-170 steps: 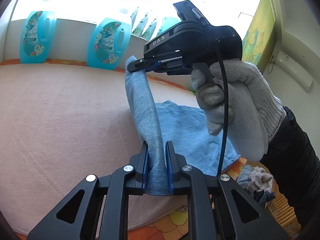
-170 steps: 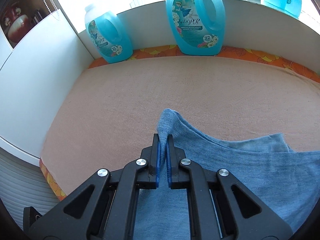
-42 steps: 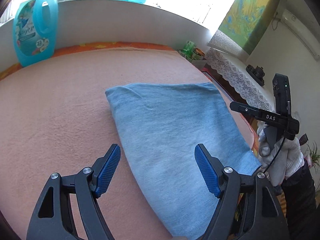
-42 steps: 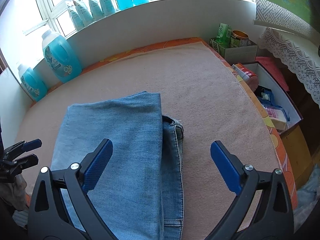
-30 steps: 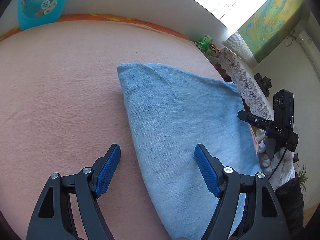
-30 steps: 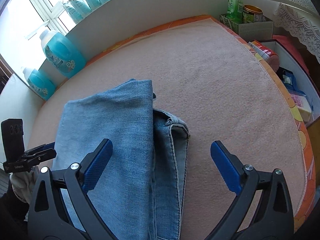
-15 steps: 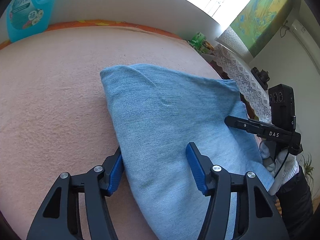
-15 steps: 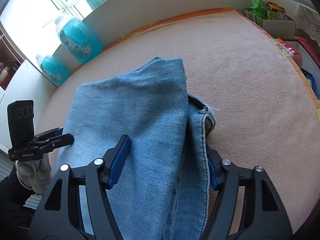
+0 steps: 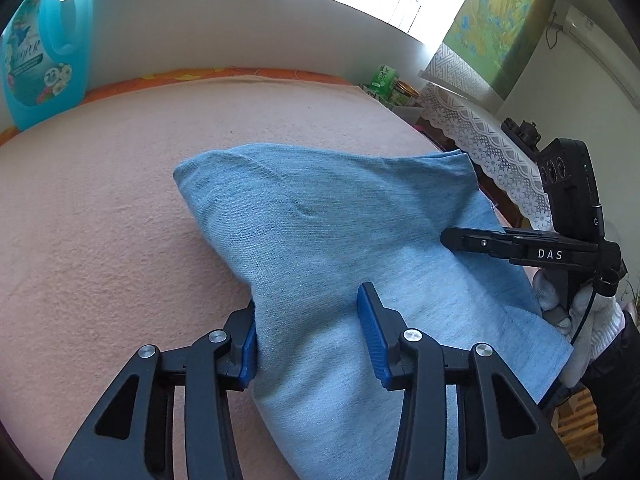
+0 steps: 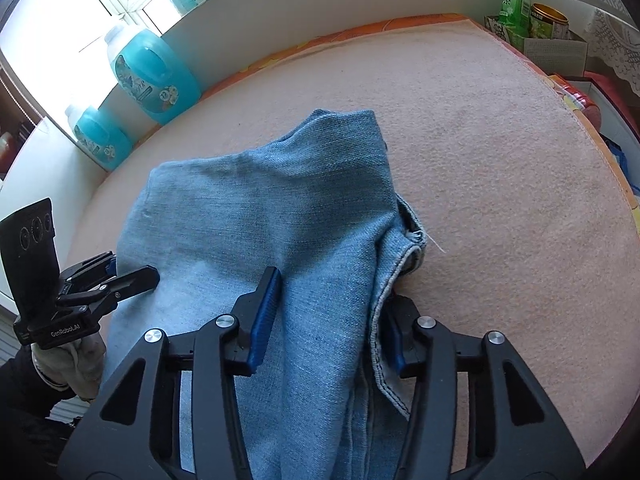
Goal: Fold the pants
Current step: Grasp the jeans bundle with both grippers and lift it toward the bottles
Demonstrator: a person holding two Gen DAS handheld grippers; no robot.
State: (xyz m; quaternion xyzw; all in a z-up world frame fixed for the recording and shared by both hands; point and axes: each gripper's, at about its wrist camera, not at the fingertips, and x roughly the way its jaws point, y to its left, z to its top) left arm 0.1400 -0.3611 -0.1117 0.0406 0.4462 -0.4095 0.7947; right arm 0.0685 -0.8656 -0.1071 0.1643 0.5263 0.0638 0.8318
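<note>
Sunlit windows run behind a low white wall, and below it a pinkish-beige surface [image 10: 500,184] with an orange flowered border fills both wrist views. Blue detergent jugs [image 10: 154,76] stand at 10 o'clock in the right wrist view, and one jug [image 9: 44,56] sits at 10 o'clock in the left wrist view. At 1 o'clock in the right wrist view a green carton [image 10: 510,4] and a tin stand in a box off the surface's far edge.

Folded light-blue denim pants [image 9: 340,232] lie near the middle of the surface, with a bunched hem or waistband edge poking out at 3 o'clock of the pile in the right wrist view [image 10: 408,240].

The left gripper [image 9: 310,336] points down at the near left edge of the pants. Its fingers are closing with a raised fold of denim between them; the left pad [image 9: 248,352] touches the folded edge, the right pad sits on top of the cloth.

The right gripper [image 10: 332,316] straddles the right side of the pile. Its fingers are closing too, with several denim layers gathered between the blue pads [image 10: 266,312], and the cloth humps up between them.

Each gripper appears in the other's view, held by a hand in a white knit glove [image 9: 576,320] with a dark sleeve.
</note>
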